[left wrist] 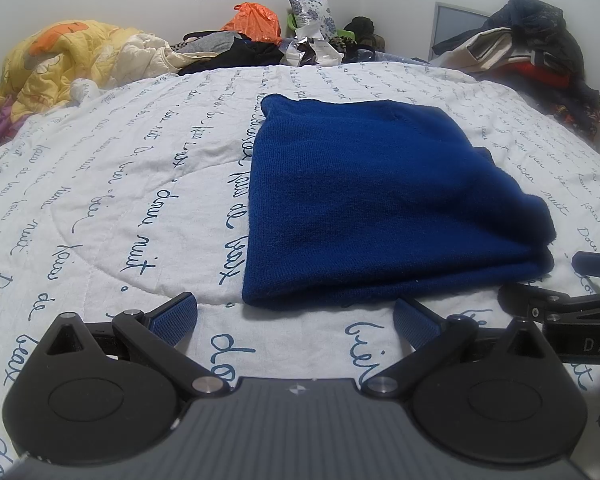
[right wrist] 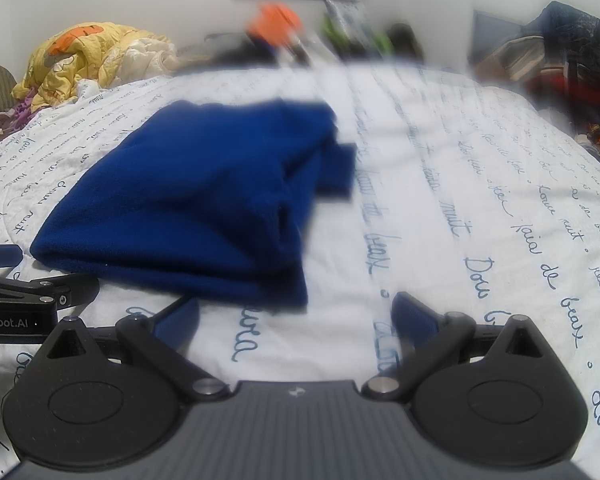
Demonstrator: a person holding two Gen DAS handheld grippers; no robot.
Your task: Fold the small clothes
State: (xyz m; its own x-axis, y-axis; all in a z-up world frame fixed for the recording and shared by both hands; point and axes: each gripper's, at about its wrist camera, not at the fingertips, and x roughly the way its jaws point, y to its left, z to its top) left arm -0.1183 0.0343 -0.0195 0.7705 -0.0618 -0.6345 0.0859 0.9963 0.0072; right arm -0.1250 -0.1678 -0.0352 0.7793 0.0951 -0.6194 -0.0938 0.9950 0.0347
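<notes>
Left wrist: sweater (left wrist: pixel 380 200) edge near jaws

Both grippers low over the bed's near edge, side by side, pointing fwd toward the far edge. Left gripper (left wrist: pixel 296 320): jaws spread wide, nothing btwn them, blue ribbed pads (left wrist: pixel 176 318) angled outward, black linkage arms splayed to each side. Right gripper (right wrist: pixel 296 318): same pose, jaws wide apart, empty, blue pads (right wrist: pixel 414 316) visible; view blurred. Right gripper's finger and black arm show at the right edge of the left wrist view (left wrist: pixel 560 300), just beside the left one; the left gripper likewise shows at the left edge of the right wrist view (right wrist: pixel 28 296). Neither touches the other.
</notes>
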